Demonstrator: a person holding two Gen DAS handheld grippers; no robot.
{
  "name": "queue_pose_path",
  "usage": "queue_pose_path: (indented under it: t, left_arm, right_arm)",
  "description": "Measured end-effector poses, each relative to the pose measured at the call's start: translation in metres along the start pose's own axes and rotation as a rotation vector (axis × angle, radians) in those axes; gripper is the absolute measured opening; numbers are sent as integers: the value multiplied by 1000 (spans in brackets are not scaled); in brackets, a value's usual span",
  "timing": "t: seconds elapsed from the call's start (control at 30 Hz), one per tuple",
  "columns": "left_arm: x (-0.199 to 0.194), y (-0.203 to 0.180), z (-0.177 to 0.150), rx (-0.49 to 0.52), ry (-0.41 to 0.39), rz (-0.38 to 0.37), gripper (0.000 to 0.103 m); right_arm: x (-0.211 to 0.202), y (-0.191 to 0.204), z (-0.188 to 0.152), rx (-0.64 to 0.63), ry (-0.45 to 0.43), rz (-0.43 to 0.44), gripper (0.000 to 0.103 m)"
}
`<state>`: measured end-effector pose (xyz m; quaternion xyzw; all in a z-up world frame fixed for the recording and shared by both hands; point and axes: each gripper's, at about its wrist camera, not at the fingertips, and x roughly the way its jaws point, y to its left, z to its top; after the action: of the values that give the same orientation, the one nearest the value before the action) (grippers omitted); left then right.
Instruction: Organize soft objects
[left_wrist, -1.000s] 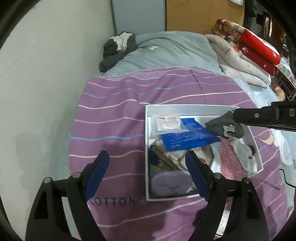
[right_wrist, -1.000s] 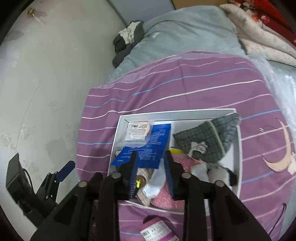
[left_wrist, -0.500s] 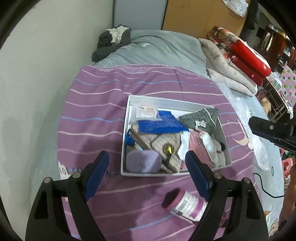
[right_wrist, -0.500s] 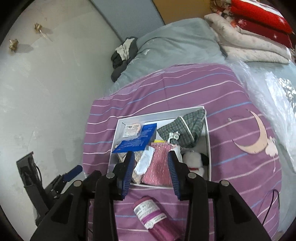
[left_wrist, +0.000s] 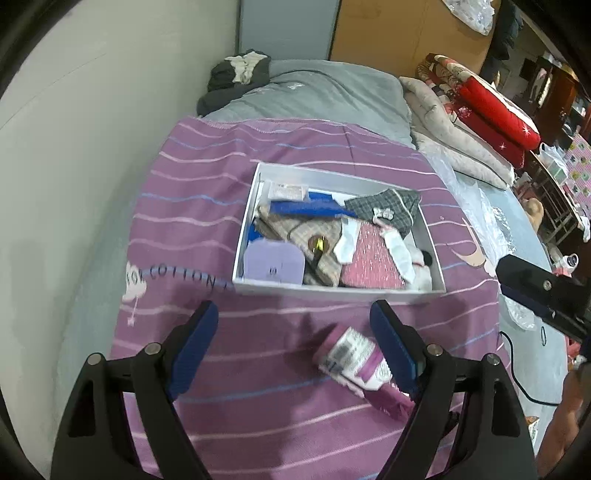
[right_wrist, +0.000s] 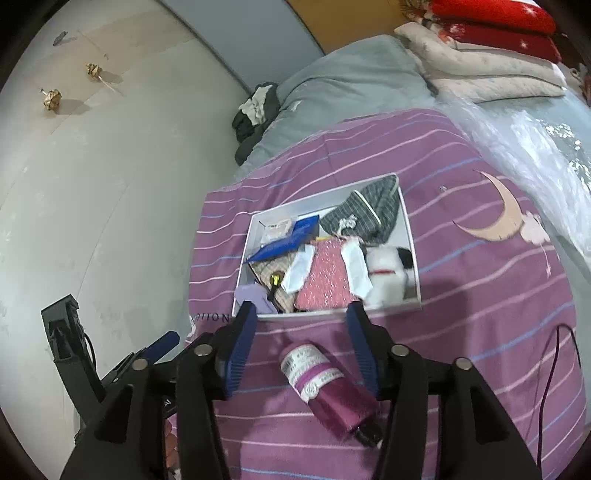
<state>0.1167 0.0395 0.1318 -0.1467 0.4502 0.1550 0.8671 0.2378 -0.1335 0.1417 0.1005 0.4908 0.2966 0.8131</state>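
A white box (left_wrist: 332, 290) (right_wrist: 408, 236) sits on the purple striped bedspread (left_wrist: 192, 221). It holds soft things: a grey plaid pouch (left_wrist: 391, 208) (right_wrist: 373, 214), a pink sparkly pouch (left_wrist: 369, 264) (right_wrist: 327, 280), a lilac item (left_wrist: 273, 262), a beige plaid bag (left_wrist: 299, 232), white socks (right_wrist: 356, 267) and a blue packet (left_wrist: 310, 208). A magenta roll with a white label (left_wrist: 356, 360) (right_wrist: 325, 384) lies in front of the box. My left gripper (left_wrist: 295, 343) is open and empty above the bedspread. My right gripper (right_wrist: 301, 341) is open, its fingers either side of the roll.
A grey wall (left_wrist: 74, 147) runs along the left of the bed. A grey quilt (left_wrist: 325, 96) with dark clothes (left_wrist: 236, 74) lies behind. Folded red and white blankets (left_wrist: 480, 118) are stacked at the back right. A black cable (right_wrist: 554, 369) crosses the bedspread at right.
Both grippers have pulled back and up from the box. The right gripper has opened wider. The magenta roll has come into view in front of the box.
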Motion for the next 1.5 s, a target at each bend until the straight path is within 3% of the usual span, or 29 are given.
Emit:
queue_pose_path:
  t: [0.13,0.23,0.4,0.57,0.67,0.77,0.87,0.93,1.17,1.5]
  left_arm:
    - [-2,-1,-26,18,6,24,84]
    - [-7,-1,-44,59,6,39,84]
    - [-25,1,-70,90,-66,27,84]
    - [-26,10,-92,70,-122,20,84]
    - [-20,19,-103,5,-149,-14,84]
    - [-9,23,-114,-51,-160,3,84]
    - [5,18,-122,6,-164,95,84]
    - [10,16,-126,30,-163,117,84]
    - [16,17,-136,48,-178,110,84]
    - [5,18,-137,48,-220,97,85]
  right_arm:
    - [-11,4,-31,-31,-30,-34,71]
    - [-16,8,-51,-80,-27,-50,74]
    - [-25,5,-74,-110,-52,-79,79]
    - [-21,3,-105,-140,-114,-131,79]
    - [-14,4,-123,-185,-168,-170,79]
    - [-6,7,-139,-202,-239,-171,79]
    - [12,11,-150,-262,-248,-177,79]
    - [24,12,-158,-306,-255,-219,79]
    - [31,2,-169,-288,-273,-304,79]
    - [22,24,-182,-397,-346,-365,80]
